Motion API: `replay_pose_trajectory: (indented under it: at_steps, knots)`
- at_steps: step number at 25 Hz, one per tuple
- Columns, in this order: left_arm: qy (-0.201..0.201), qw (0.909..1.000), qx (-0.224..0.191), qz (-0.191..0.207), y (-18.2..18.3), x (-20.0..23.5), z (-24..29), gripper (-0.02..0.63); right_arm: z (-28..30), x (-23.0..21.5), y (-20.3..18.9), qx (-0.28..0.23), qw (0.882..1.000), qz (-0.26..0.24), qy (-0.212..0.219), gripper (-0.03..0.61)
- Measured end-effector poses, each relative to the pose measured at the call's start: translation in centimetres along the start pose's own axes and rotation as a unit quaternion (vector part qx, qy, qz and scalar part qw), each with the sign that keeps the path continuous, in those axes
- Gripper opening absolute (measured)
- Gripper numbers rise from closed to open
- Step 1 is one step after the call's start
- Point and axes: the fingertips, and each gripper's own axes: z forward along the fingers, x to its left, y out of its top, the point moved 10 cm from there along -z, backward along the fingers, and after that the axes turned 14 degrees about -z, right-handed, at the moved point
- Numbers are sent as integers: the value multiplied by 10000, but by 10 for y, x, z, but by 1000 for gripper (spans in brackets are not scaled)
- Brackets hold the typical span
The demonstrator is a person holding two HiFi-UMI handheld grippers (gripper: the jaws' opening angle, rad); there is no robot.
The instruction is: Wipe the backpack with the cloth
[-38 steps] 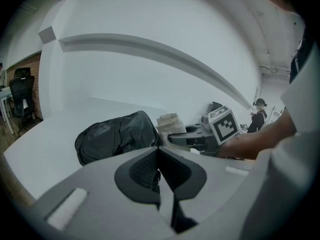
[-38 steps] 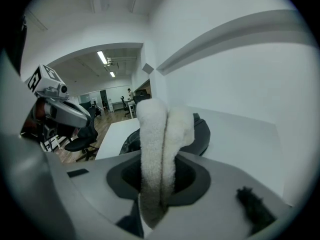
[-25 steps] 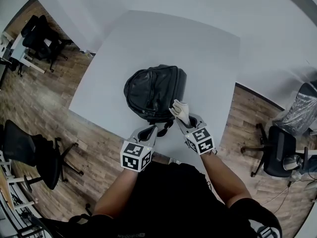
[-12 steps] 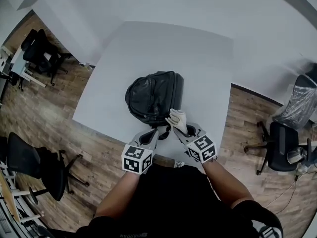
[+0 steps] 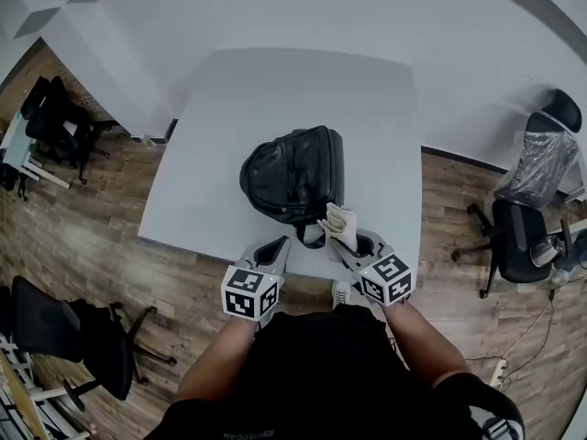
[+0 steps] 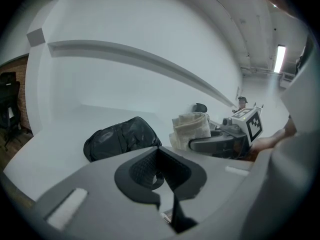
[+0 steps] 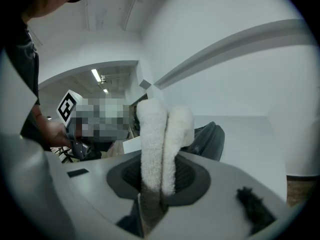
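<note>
2 grippers are drawing back: the right gripper (image 5: 348, 242), clamping the cloth (image 5: 339, 225), is lifting off the backpack (image 5: 292, 172) lying mid-table (image 5: 275, 81). The left gripper (image 5: 274, 249) is hovering pinched, empty. Likely resetting between strokes.

The cloth (image 7: 152, 144) hides most of the backpack (image 7: 209, 140).

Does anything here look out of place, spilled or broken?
Nothing stands out. The black backpack lies on the white table, looking undamaged, and the right tongs grip a folded pale cloth near its edge.
</note>
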Motion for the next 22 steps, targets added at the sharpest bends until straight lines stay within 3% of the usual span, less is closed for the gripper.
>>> replay_pose_trajectory:
  at_steps: [14,22]
  knots:
    - [-569,9984,-62,-1,-40,40,-110,6,-31,127,8,101,9949,549,-839,92]
    - [-813,9966,154,42,-59,48,-129,6,-37,184,12,-31,9921,717,-1025,93]
